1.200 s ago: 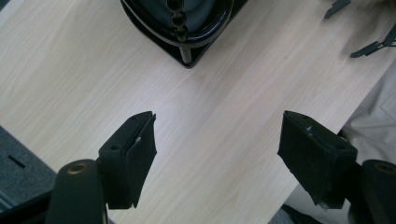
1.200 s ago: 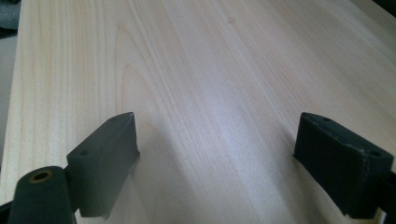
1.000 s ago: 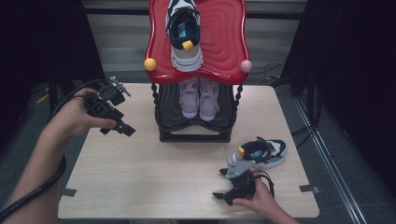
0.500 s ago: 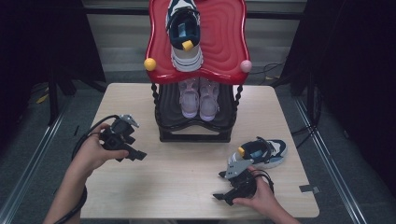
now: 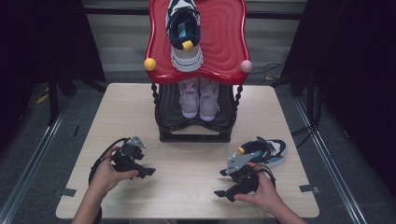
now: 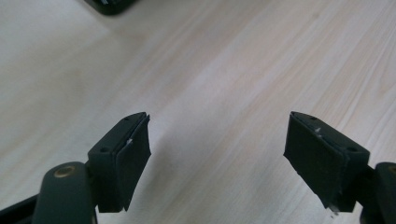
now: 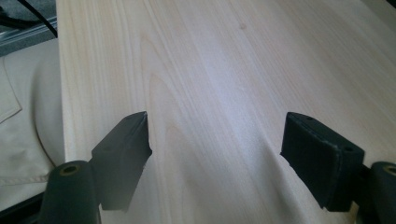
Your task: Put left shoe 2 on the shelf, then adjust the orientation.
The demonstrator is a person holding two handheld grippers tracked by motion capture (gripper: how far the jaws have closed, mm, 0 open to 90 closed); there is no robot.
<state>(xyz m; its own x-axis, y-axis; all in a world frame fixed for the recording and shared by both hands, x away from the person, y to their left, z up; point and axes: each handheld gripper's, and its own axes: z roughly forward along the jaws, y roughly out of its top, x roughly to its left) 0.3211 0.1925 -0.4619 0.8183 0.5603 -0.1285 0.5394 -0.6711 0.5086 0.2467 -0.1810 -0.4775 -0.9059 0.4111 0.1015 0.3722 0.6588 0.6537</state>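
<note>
Left tongs (image 5: pixel 145 171) lowered to table (image 5: pixel 187 186); four shoes.

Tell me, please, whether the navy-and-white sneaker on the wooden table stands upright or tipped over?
Tipped: the navy-and-white sneaker lies on its side, grey sole showing.

Left tongs (image 5: pixel 148 171) lower, nearer table (image 5: pixel 187 186).

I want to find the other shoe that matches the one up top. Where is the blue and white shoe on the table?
In the high view, the blue and white shoe lies on the table at its right side, just beyond the right gripper and right of the black shoe rack.
</note>
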